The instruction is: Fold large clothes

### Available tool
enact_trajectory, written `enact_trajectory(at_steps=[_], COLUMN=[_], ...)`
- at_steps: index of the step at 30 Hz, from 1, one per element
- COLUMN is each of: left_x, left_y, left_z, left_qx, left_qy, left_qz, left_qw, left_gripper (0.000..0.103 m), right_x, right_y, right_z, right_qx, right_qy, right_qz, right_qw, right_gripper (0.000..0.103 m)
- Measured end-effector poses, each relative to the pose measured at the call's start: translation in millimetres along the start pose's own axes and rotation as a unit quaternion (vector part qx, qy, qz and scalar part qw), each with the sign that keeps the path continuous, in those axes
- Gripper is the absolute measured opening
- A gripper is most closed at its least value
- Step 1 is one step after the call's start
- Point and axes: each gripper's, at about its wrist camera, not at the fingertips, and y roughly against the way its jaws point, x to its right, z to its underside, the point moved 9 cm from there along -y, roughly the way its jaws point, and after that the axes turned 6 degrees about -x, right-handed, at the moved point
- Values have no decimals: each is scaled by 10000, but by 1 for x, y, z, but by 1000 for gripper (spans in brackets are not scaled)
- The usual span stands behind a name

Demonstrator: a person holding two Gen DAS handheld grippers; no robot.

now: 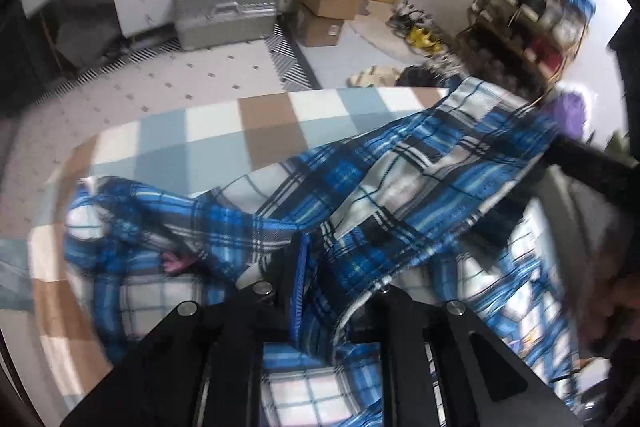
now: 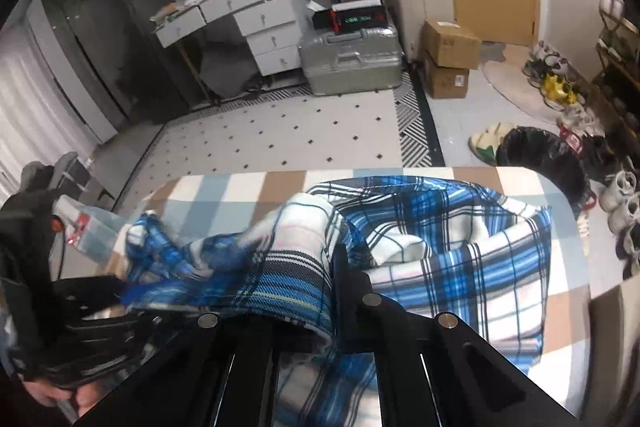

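Note:
A large blue, white and black plaid shirt [image 1: 360, 179] lies bunched on a table with a checked cloth [image 1: 224, 131]. My left gripper [image 1: 308, 267] is shut on a fold of the shirt and lifts it. The shirt [image 2: 460, 255] also shows in the right wrist view, draped over the checked table [image 2: 248, 187]. My right gripper [image 2: 320, 279] is shut on another edge of the shirt, with cloth hanging between its fingers. The right gripper [image 1: 576, 159] appears at the right of the left wrist view, and the left gripper [image 2: 92, 303] at the lower left of the right wrist view.
Beyond the table's far edge is a tiled floor [image 2: 288, 131] with a silver suitcase [image 2: 352, 59], cardboard boxes [image 2: 448, 63], a white drawer unit [image 2: 268, 27], a shoe rack [image 1: 532, 23] and a black bin [image 2: 540, 151].

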Motion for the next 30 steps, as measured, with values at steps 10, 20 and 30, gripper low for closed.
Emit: enact_trajectory(at_steps=[10, 20, 30], left_x=[40, 62, 55], left_y=[75, 23, 10], left_z=[57, 145, 157], left_qx=[234, 16, -282], left_qy=[-454, -347, -411], left_qz=[-158, -192, 296], left_qw=[9986, 9992, 9983], left_gripper=[5, 5, 43], right_x=[-15, 19, 27], right_y=[79, 47, 62], right_z=[71, 210, 240], right_qx=[175, -679, -814], right_qy=[-293, -1335, -974], right_qz=[-680, -925, -1191], right_qw=[9971, 9844, 9847], right_gripper=[4, 6, 53])
